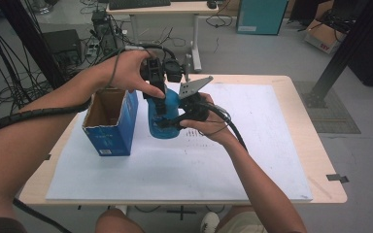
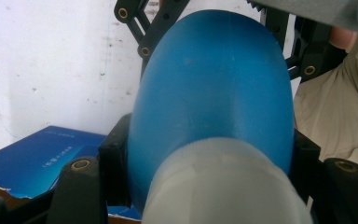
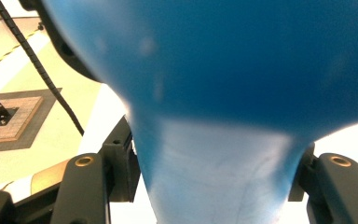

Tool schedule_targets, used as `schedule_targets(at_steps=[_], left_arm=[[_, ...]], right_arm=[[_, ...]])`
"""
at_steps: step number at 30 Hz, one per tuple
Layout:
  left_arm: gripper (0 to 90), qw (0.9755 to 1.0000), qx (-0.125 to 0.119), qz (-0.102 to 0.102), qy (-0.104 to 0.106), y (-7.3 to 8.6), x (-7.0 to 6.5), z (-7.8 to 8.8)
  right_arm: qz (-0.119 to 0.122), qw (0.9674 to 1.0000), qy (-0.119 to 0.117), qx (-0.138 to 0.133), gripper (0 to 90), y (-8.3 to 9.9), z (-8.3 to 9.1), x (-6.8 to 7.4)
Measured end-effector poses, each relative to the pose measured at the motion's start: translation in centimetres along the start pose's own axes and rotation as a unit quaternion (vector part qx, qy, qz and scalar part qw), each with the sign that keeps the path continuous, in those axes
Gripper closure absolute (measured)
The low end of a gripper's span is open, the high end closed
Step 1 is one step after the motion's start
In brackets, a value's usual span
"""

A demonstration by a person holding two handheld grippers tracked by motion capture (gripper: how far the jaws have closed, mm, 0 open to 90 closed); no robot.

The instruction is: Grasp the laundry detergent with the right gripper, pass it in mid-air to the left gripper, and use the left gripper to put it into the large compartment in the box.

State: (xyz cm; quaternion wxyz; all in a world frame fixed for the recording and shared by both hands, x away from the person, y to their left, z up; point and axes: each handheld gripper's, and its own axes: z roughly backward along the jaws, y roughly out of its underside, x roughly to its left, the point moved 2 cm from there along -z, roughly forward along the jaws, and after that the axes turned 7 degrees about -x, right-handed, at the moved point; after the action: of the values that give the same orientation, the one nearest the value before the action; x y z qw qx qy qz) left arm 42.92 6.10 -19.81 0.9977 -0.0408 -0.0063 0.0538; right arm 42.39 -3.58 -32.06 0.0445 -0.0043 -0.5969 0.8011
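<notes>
The blue bottle (image 1: 163, 116) stands on the worktop (image 1: 291, 145) just beside the open box (image 1: 110, 121), clamped by the left tool (image 1: 159, 99) and the right tool (image 1: 167, 124). If one grip slackens, the smooth bottle could slip and tip.

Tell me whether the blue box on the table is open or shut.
Open. In the high view the blue box stands upright on the white sheet, its top flaps up and its brown cardboard inside showing. What it holds, cannot tell.
</notes>
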Motion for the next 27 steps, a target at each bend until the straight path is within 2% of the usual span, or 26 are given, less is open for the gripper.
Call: schedule_targets(at_steps=[9,10,11,15,17,20,21,22,23,25,27], left_arm=[[37.0,1.0000,0.001,0.004,0.003,0.0,-0.1,0.2],[36.9,1.0000,-0.003,0.007,-0.002,0.0,-0.2,0.2],[36.9,0.9999,-0.005,0.011,0.001,0.0,-0.2,0.1],[37.0,1.0000,-0.003,0.006,0.003,0.1,-0.2,0.2],[37.0,0.9999,-0.005,0.014,0.001,0.2,-0.2,0.2],[37.0,0.9998,-0.006,0.019,-0.002,0.3,-0.1,0.2],[37.0,0.9998,-0.004,0.017,0.002,0.4,0.0,0.3],[36.9,0.9998,-0.004,0.021,-0.003,0.5,0.0,0.3],[36.9,0.9997,-0.003,0.022,0.005,0.5,0.1,0.4],[36.9,0.9996,-0.003,0.029,-0.002,0.6,0.2,0.6],[36.9,0.9994,-0.006,0.034,-0.005,0.8,0.4,1.0]], right_arm=[[0.001,1.0000,0.001,-0.007,38.7,-0.1,0.1,0.0],[-0.001,1.0000,0.001,-0.006,38.7,-0.1,0.0,0.1],[-0.001,1.0000,0.001,-0.006,38.7,-0.1,0.0,0.1],[-0.001,1.0000,0.001,-0.008,38.6,-0.1,0.0,0.1],[0.000,1.0000,0.002,-0.008,37.9,-0.1,-0.1,0.2],[-0.025,0.9995,0.001,-0.022,27.4,-0.2,0.1,0.2],[-0.031,0.9993,-0.003,-0.023,25.4,-0.2,0.2,0.2],[-0.032,0.9993,0.000,-0.019,22.6,-0.1,0.3,0.2],[-0.031,0.9994,0.008,-0.012,18.8,0.0,0.5,0.2],[-0.033,0.9992,0.022,0.002,10.0,0.3,0.7,0.1],[-0.033,0.9980,0.052,0.017,2.8,0.6,1.1,0.2]])
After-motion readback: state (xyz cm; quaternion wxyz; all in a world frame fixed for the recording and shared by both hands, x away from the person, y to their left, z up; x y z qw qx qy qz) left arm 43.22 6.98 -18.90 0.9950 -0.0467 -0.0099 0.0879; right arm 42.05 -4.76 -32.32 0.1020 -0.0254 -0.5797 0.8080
